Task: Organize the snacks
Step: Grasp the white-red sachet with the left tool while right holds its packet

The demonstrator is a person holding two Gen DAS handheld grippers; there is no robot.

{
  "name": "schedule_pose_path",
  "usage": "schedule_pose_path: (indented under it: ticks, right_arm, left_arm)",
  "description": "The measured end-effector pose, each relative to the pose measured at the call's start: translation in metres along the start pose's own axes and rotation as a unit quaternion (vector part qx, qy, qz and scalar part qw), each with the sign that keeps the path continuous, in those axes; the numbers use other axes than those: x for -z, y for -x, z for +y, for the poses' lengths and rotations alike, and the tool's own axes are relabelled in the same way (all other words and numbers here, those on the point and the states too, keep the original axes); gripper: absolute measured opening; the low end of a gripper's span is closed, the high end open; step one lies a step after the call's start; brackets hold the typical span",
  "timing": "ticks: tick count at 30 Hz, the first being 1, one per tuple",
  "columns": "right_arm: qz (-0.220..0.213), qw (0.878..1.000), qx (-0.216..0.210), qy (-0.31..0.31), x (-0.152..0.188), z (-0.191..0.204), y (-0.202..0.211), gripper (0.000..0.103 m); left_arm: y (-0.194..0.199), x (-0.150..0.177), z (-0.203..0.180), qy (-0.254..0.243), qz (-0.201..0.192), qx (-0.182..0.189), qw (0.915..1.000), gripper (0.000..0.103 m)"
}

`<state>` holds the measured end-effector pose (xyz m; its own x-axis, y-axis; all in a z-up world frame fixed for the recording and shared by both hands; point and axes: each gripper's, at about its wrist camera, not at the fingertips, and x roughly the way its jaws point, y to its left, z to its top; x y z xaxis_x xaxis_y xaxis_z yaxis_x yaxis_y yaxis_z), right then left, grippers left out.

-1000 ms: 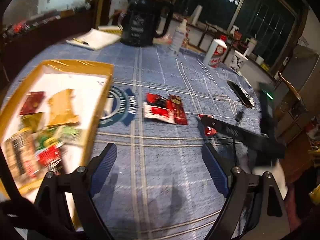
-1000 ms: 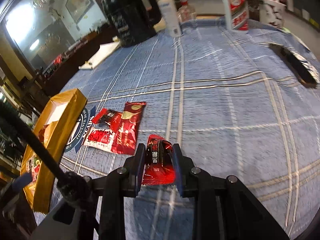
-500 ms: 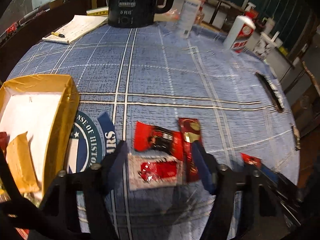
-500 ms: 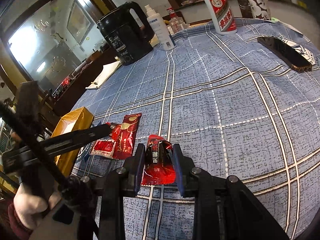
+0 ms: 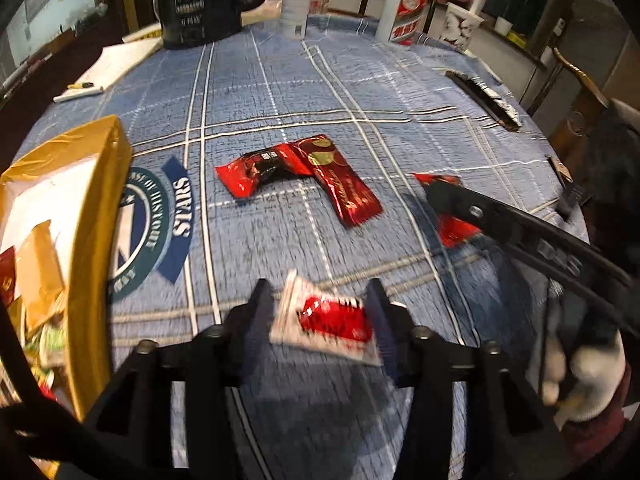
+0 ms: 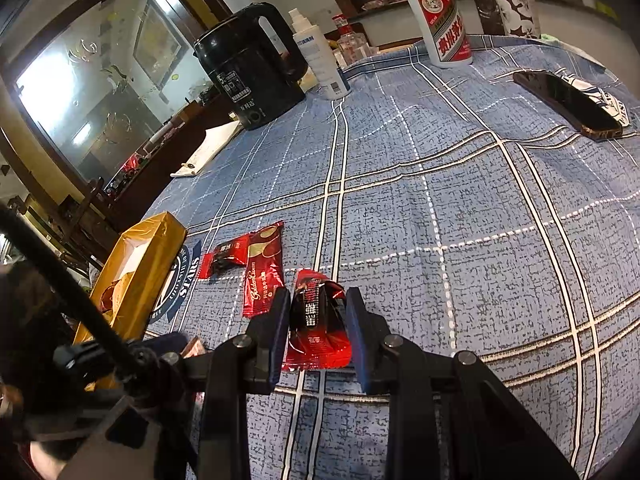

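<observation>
Left wrist view has the left gripper (image 5: 320, 312) clamped on a white-and-red snack packet (image 5: 326, 322), lifted clear of the blue checked tablecloth (image 5: 360, 92). Right wrist view shows the right gripper (image 6: 318, 328) pinching a red snack packet (image 6: 318, 328) against the cloth. Beyond them, two more red packets (image 5: 296, 172) lie overlapping mid-table, and the yellow tray (image 5: 96, 216) of snacks sits at the left edge.

dim indoor light, fisheye warp, motion blur
</observation>
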<state>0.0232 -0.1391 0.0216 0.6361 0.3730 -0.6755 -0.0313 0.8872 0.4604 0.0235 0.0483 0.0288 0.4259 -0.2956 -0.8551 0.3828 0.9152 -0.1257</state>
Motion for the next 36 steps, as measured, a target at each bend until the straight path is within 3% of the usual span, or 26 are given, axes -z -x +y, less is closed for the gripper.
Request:
schedule_pose_path:
  ticks: [3, 5, 9, 12, 15, 22, 26, 32, 36]
  right_arm:
    - [0.003, 1.000, 0.001, -0.001, 0.000, 0.000, -0.001, 0.028]
    - [0.003, 1.000, 0.001, -0.002, 0.001, -0.001, -0.002, 0.028]
    - [0.002, 1.000, 0.003, -0.011, 0.001, -0.005, -0.001, 0.030]
    - [0.005, 1.000, 0.002, -0.019, 0.001, -0.010, -0.002, 0.030]
    - [0.007, 1.000, 0.002, -0.019, 0.001, -0.010, -0.003, 0.030]
    - [0.013, 1.000, 0.003, -0.014, 0.003, -0.007, -0.005, 0.031]
    - [0.011, 1.000, 0.006, -0.012, 0.004, -0.006, -0.006, 0.031]
    - [0.010, 1.000, 0.006, -0.011, 0.003, -0.007, -0.006, 0.031]
    - [0.010, 1.000, 0.006, -0.012, 0.003, -0.007, -0.006, 0.031]
  left_arm:
    - [0.012, 0.001, -0.003, -0.012, -0.028, 0.001, 0.9995, 0.073]
    - [0.008, -0.008, -0.003, -0.009, -0.026, -0.002, 0.9996, 0.074]
    - [-0.019, -0.026, -0.002, 0.005, 0.000, 0.042, 0.9991, 0.074]
    - [-0.032, -0.028, 0.002, 0.018, 0.025, 0.068, 0.9972, 0.074]
    - [-0.023, -0.020, 0.000, 0.000, 0.032, 0.080, 0.9963, 0.074]
    - [-0.002, 0.024, -0.025, -0.111, 0.049, 0.049, 0.9914, 0.074]
    - [0.010, 0.035, -0.042, -0.184, 0.010, -0.009, 0.9828, 0.074]
    - [-0.011, 0.019, -0.043, -0.196, 0.001, -0.022, 0.9803, 0.074]
    - [-0.018, 0.014, -0.039, -0.183, 0.013, 0.008, 0.9830, 0.074]
